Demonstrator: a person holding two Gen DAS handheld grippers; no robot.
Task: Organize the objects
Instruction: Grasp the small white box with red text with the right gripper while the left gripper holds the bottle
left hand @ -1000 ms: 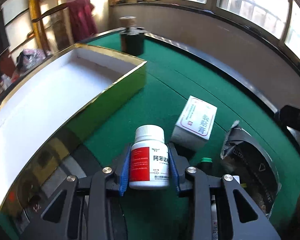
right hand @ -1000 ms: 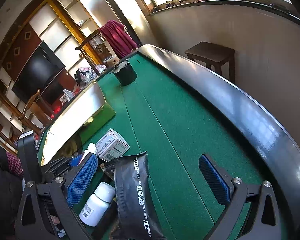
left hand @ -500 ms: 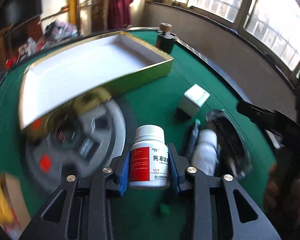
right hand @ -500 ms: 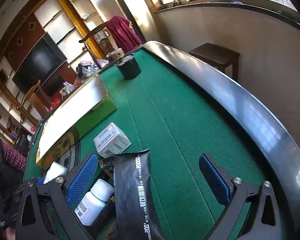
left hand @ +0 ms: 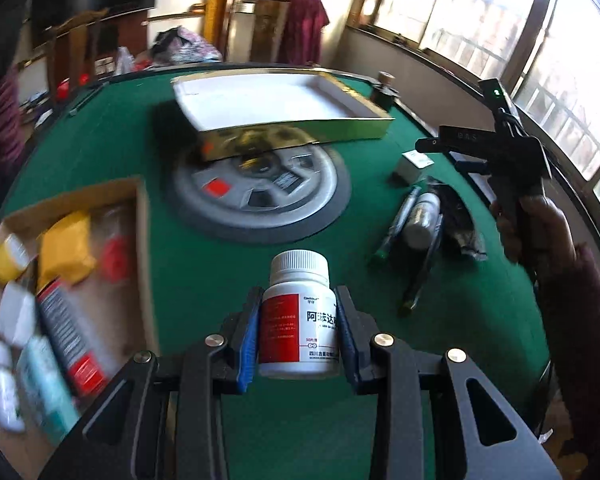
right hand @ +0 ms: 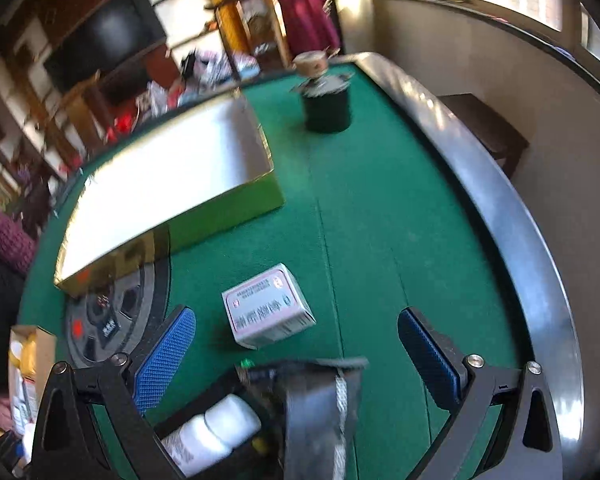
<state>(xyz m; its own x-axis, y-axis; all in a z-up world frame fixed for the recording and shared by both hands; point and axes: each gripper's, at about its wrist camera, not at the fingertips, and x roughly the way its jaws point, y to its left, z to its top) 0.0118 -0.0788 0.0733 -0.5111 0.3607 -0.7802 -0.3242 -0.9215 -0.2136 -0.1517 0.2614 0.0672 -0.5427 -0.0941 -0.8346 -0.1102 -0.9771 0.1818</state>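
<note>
The left gripper is clamping a white medicine bottle upright between its blue pads above the green tabletop; the bottle's label is partly covered by the pads on both sides. To its left a cardboard box of packets and bottles is smearing into motion blur, so its contents are hard to tell apart, and the frame edge is cutting it off.

The right gripper is standing with its jaws spread wide and nothing between the pads. Below it a black foil pouch is blurring and running out of the bottom of the right wrist view, with a second white bottle lying just beside it, partly behind the gripper's frame. A small white carton is sitting on the felt just beyond the pouch. In the left wrist view a hand is gripping the right tool's handle.

Farther back, a gold-edged tray with a white inside is overlapping a grey round panel set in the tabletop. A dark pot is standing near the far rim. Sunlit windows are curving round the right side, and shelves, a dark screen and a red cloth over a chair are filling the back of the room.
</note>
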